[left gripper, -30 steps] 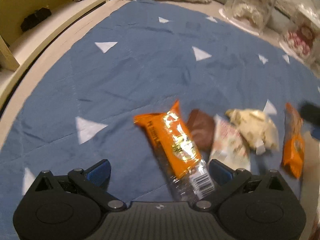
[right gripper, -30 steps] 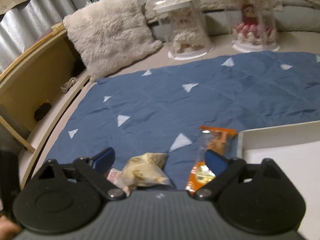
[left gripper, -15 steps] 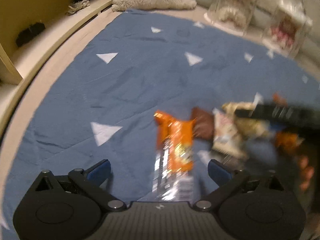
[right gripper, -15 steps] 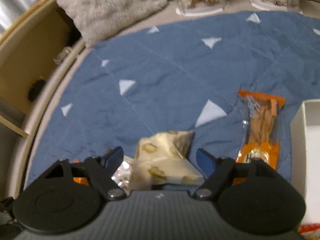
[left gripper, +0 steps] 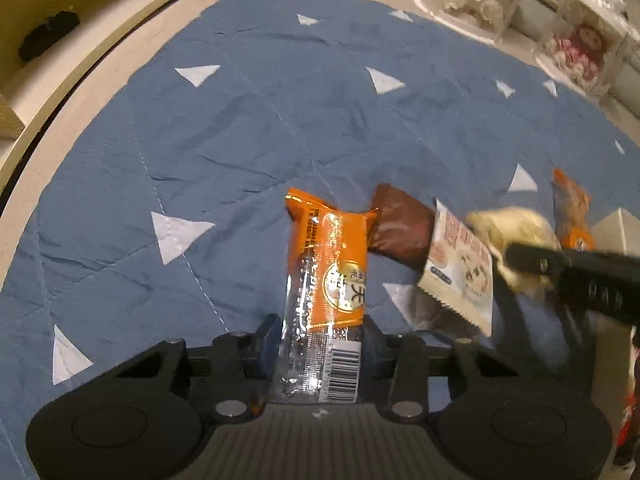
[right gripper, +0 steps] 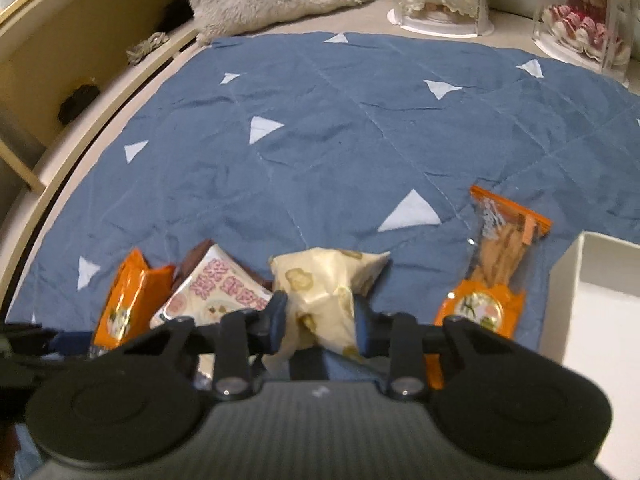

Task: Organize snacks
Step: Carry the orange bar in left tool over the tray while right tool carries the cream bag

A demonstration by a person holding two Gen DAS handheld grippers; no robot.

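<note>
**A:** Gripping both at once, were they?

**B:** Yes. The left gripper (left gripper: 318,334) had just been closing and its jaws pinched the near, clear end of the orange snack bar (left gripper: 326,276). That bar's long axis ran straight away from the tool, over the blue quilt (left gripper: 240,120). The right gripper (right gripper: 320,322) had just been closing too, and clamped the cream pouch (right gripper: 326,284).

**A:** Where did they need to go?

**B:** Probably the white box (right gripper: 600,280), off to the right, nearer the right hand.

**A:** Anything in the way?

**B:** A second orange packet (right gripper: 492,272) lay between pouch and box. A brown packet (left gripper: 400,232) and a white-and-pink sachet (left gripper: 460,276) crowded just beside the bar, between the grippers.
</note>
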